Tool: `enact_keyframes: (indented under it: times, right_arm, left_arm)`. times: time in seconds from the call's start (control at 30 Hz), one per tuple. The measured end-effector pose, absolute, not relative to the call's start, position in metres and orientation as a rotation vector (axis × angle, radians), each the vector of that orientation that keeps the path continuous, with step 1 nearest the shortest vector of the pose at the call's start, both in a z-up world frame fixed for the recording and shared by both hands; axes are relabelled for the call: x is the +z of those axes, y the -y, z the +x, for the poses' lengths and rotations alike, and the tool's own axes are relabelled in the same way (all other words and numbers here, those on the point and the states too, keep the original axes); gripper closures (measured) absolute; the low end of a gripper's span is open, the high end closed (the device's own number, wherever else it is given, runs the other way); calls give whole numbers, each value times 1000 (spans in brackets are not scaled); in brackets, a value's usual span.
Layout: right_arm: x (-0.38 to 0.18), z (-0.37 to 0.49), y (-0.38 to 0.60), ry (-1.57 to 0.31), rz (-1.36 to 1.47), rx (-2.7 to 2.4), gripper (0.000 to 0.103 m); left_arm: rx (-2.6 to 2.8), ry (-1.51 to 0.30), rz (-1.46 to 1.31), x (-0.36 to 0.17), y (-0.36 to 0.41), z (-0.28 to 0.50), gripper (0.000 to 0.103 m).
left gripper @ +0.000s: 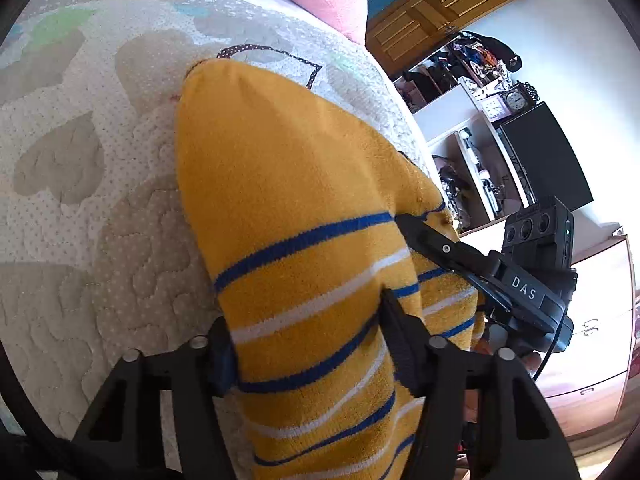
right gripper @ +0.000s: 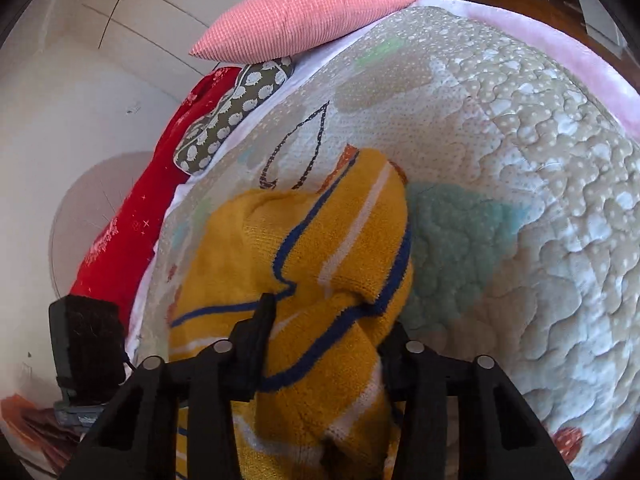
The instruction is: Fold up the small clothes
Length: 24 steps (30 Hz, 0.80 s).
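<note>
A bed covered by a quilted, dotted bedspread with beige heart patches and pale green and teal ones fills most of both views. Directly on it lies a mustard-yellow knit garment with blue and white stripes, centre to lower centre of each frame. At the upper edge a pink pillow rests on the bed, and in the right wrist view a grey patterned cushion and red fabric lie at left.

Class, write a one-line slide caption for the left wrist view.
Both grippers, left gripper and right gripper, clamp a yellow striped garment above a quilted bedspread.
</note>
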State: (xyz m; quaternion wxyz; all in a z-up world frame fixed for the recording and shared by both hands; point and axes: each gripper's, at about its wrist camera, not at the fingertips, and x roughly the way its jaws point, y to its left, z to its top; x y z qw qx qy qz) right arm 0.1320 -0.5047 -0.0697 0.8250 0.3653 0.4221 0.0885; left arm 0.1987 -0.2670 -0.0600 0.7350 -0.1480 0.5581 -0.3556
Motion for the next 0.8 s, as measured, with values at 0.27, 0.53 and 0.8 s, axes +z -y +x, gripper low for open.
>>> enact_keyframes:
  times: [0.27, 0.53, 0.8]
  right_arm:
    - [7, 151, 456, -767, 681, 296, 68]
    - [-20, 191, 443, -868, 421, -33, 57]
    - [22, 135, 415, -755, 358, 118, 46]
  left_arm:
    - [-718, -1113, -276, 3, 240, 217, 49]
    - [-444, -1139, -129, -29, 228, 239, 44]
    - [-302, -894, -47, 14, 196, 163, 42]
